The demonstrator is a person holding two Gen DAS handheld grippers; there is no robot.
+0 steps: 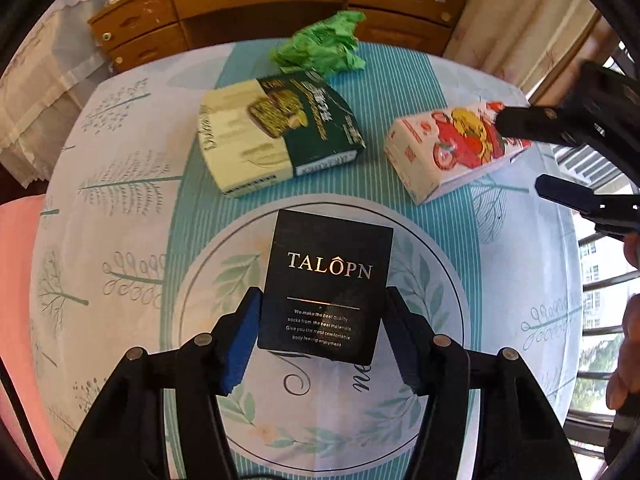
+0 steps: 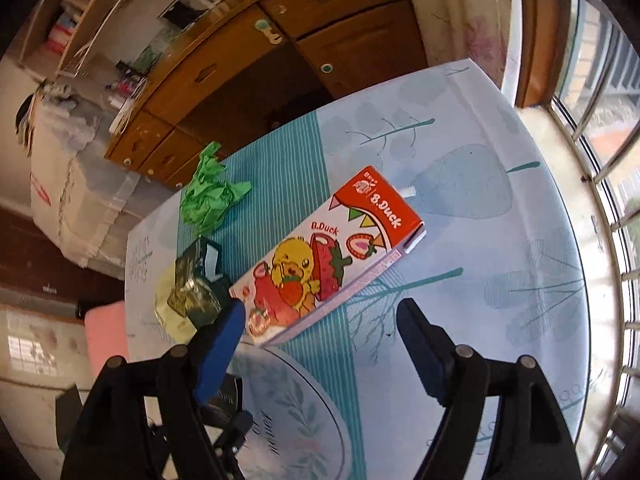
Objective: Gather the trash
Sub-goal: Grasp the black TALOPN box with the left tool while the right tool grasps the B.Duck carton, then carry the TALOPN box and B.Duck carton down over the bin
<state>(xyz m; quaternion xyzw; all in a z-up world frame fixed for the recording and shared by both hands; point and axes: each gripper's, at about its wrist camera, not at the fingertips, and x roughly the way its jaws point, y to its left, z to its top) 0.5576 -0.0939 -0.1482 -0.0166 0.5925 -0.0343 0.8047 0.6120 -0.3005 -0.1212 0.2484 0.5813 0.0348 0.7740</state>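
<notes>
My left gripper (image 1: 322,300) is shut on a black TALOPN box (image 1: 328,280), with its blue pads against both of the box's sides, over the table. A red and white B.Duck carton (image 2: 328,256) lies flat on the table; it also shows in the left wrist view (image 1: 452,148). My right gripper (image 2: 320,308) is open, its fingers just short of the carton's near end. A green and cream snack box (image 1: 276,136) and a crumpled green paper (image 1: 324,46) lie farther back; both show in the right wrist view, the snack box (image 2: 192,296) and the paper (image 2: 208,196).
The round table (image 1: 120,240) has a leaf-patterned cloth. A wooden drawer cabinet (image 1: 260,4) stands behind it. A barred window (image 2: 600,160) runs along the right. A pink seat (image 1: 16,280) is at the left.
</notes>
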